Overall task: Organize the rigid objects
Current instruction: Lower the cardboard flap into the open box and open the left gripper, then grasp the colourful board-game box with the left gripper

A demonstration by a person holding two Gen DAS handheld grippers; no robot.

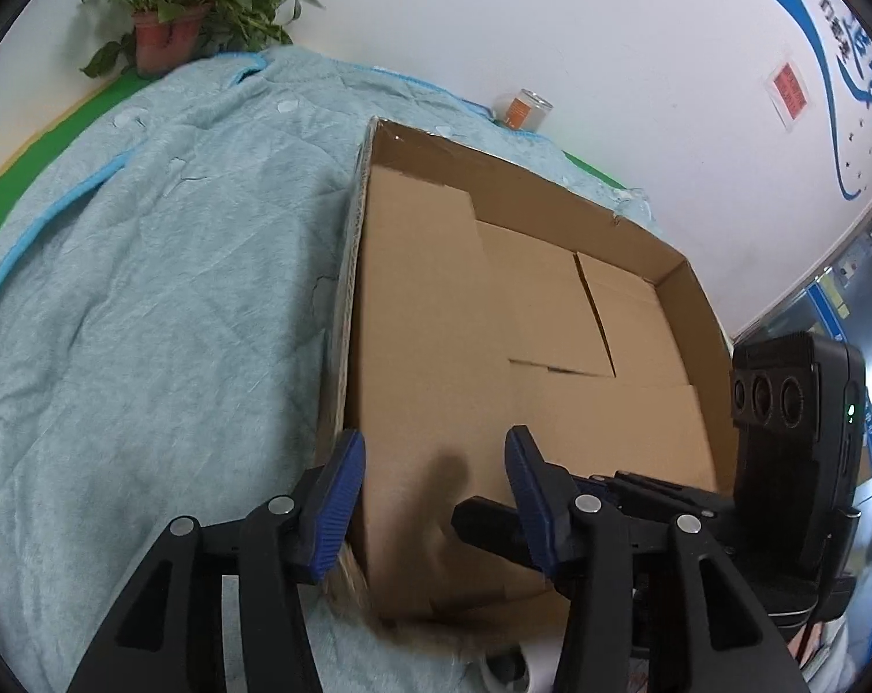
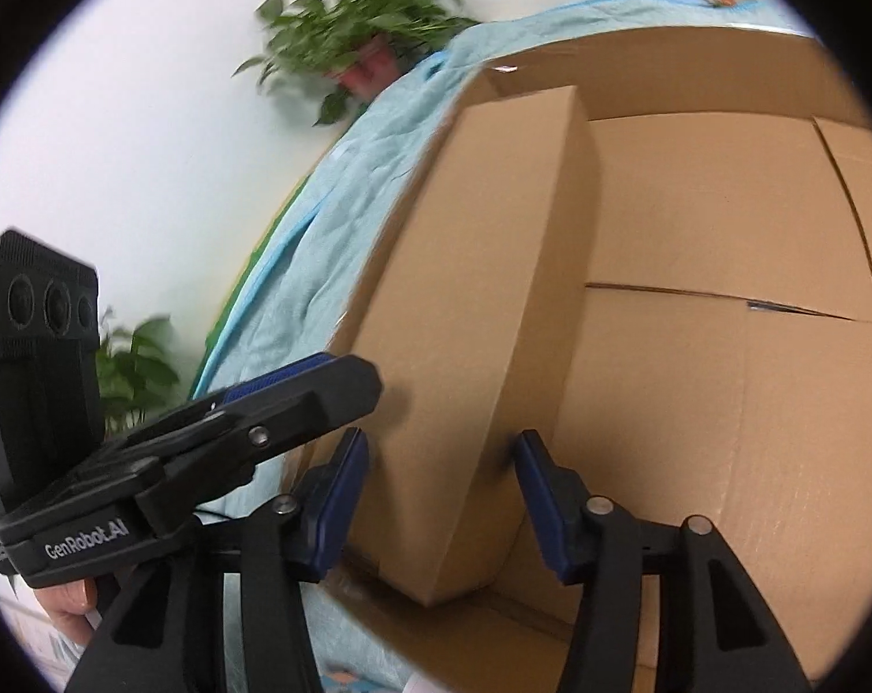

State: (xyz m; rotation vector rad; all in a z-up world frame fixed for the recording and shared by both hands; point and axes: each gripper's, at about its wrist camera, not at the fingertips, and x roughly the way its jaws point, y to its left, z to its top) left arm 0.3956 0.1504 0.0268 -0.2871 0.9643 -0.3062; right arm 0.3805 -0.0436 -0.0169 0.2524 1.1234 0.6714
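Cardboard slim box [image 2: 482,312] stands along the left wall of the open carton [image 1: 684,265], both tongs, left [image 1: 433,496] and right [image 2: 442,496], clamped across its near end; press it down evenly, I'd judge.

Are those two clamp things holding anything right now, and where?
Both sets of fingers straddle the near end of the tall cardboard box; whether the right gripper or left gripper actually pinches it cannot be told.
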